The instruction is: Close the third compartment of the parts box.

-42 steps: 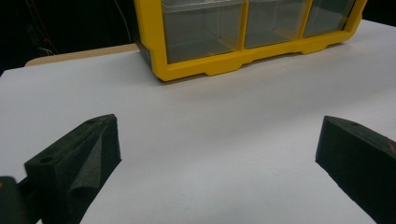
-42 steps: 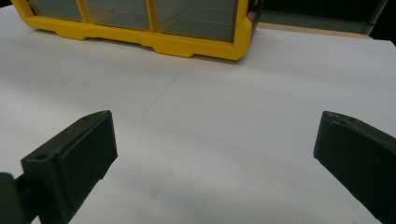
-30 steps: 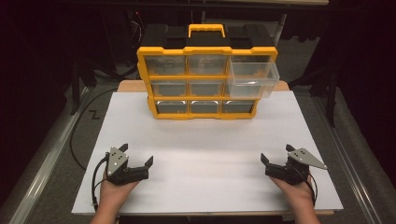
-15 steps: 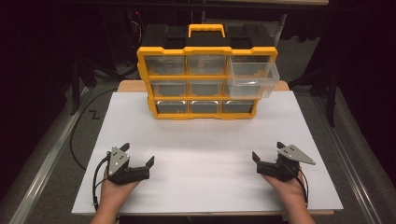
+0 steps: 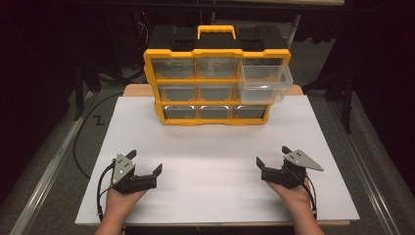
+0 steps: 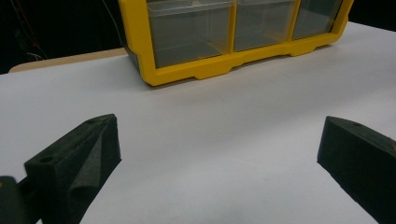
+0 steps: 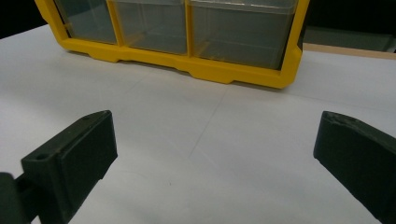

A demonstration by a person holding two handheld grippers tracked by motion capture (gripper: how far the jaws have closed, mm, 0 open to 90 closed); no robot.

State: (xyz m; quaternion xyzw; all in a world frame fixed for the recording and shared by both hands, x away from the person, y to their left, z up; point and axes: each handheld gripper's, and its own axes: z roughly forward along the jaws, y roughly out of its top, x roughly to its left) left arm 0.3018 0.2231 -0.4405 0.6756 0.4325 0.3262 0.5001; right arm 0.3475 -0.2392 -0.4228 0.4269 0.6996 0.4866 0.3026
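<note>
Right gripper (image 5: 273,168) has shifted left across the counter (image 5: 215,147); left gripper (image 5: 145,164) unmoved. Both fingers released, empty. Organizer's (image 5: 215,85) upper-right drawer (image 5: 264,83) protrudes; likely approach beginning.

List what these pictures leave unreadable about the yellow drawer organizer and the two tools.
- Yellow plastic drawer organizer with clear drawers: whether the drawers hold anything, too small and glared in the high view.
- Its upper rows: cut off by the top edge in both gripper views.
- Pulled-out clear drawer: inside not legible from the high view.
- Left tool and right tool: bodies cut off by the bottom edge in their own views.
</note>
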